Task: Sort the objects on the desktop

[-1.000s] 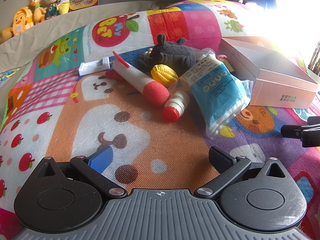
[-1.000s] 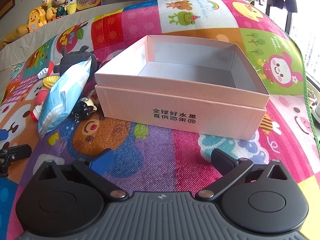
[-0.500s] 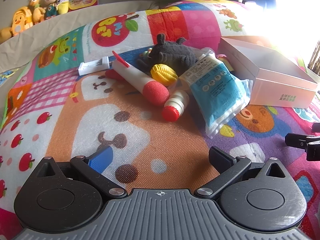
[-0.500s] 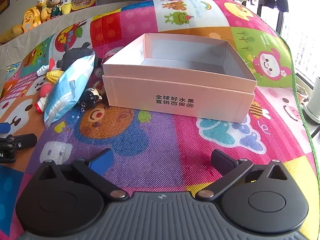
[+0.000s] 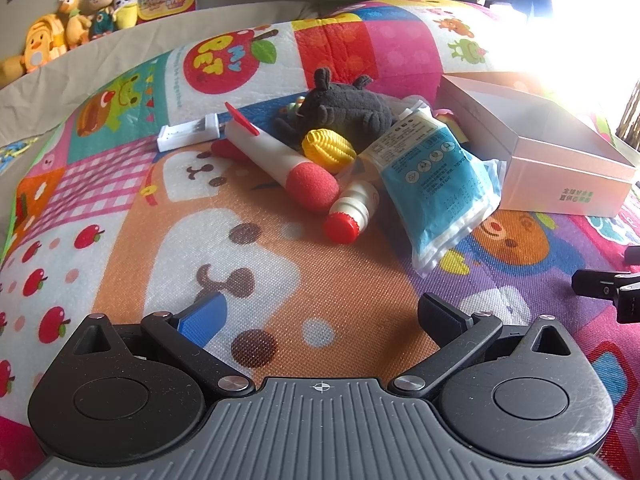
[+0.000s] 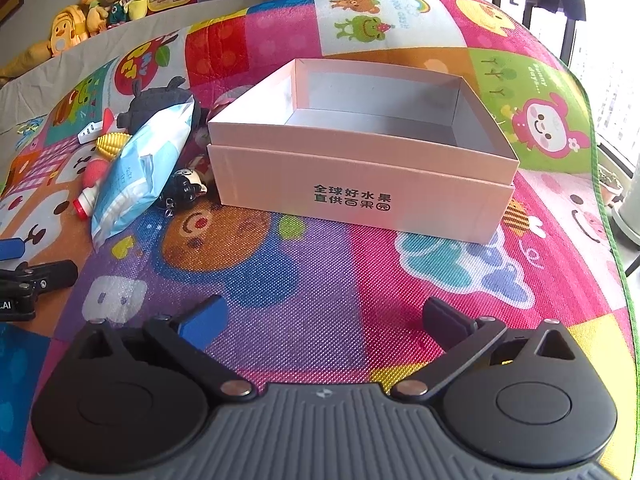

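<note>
Left wrist view: my left gripper [image 5: 320, 312] hangs over the mat [image 5: 120, 248] with jaws spread wide and nothing between them; I judge the sorting has not begun; the heap lies ahead: the blue pouch [image 5: 436, 176], the red-capped bottle [image 5: 352, 210], the foam rocket [image 5: 280, 164], the grey plush [image 5: 344, 110]; the bottle looks nearest, so next I'd reach forward and close on it.

Right wrist view: my right gripper [image 6: 322, 318] is likewise wide open and empty; the pink box [image 6: 360, 196] sits just ahead, empty, the pouch beside its left wall.
</note>
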